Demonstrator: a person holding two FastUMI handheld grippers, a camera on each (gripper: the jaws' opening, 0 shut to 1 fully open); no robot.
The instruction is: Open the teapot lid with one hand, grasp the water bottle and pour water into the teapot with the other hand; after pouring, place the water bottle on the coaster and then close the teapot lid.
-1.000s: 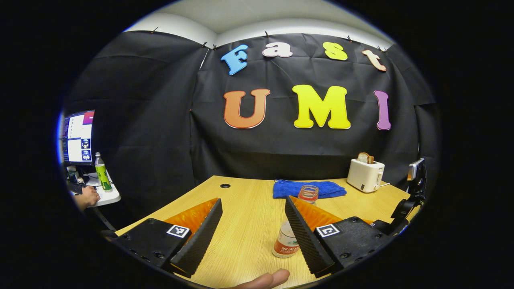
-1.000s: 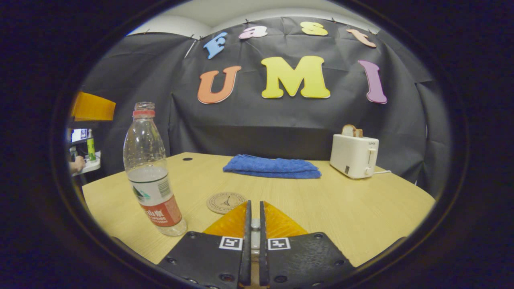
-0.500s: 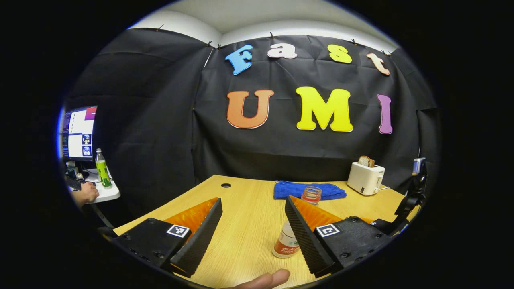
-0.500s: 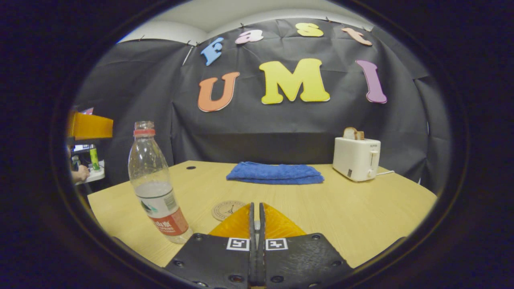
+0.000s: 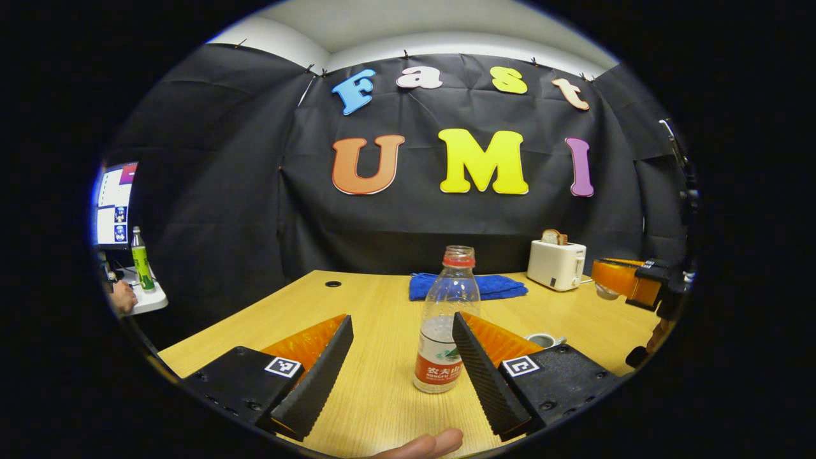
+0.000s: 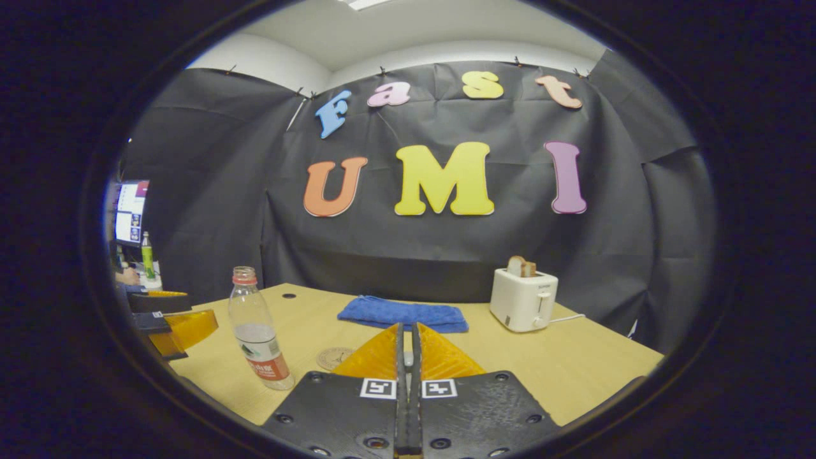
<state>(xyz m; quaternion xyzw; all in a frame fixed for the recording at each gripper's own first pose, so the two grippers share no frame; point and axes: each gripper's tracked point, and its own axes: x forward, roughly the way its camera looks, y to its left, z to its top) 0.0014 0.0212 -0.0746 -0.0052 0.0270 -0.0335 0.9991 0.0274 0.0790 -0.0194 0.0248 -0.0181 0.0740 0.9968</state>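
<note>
An uncapped clear water bottle (image 5: 446, 319) with a red label stands upright on the table between my left gripper's (image 5: 401, 319) open fingers, nearer the right one, touching neither. Behind that finger peeks the teapot's open rim (image 5: 543, 340). At the right of the left gripper view my right gripper (image 5: 628, 284) hangs above the table with a pale lid (image 5: 604, 292) at its tip. In the right gripper view my right gripper (image 6: 406, 326) is shut, a sliver of the lid between its fingers. The bottle (image 6: 258, 338), a round coaster (image 6: 335, 358) and the left gripper (image 6: 172, 319) lie to the left.
A folded blue towel (image 5: 468, 285) and a white toaster (image 5: 556, 264) with bread sit at the back of the wooden table (image 5: 376, 382). A person's fingertip (image 5: 421, 443) shows at the bottom. A side desk with a monitor (image 5: 113, 204) and green bottle stands far left.
My right gripper has risen and drawn back, still shut; the table looks lower and farther. My left gripper has dropped to bottle height, so the bottle now stands between its fingers.
</note>
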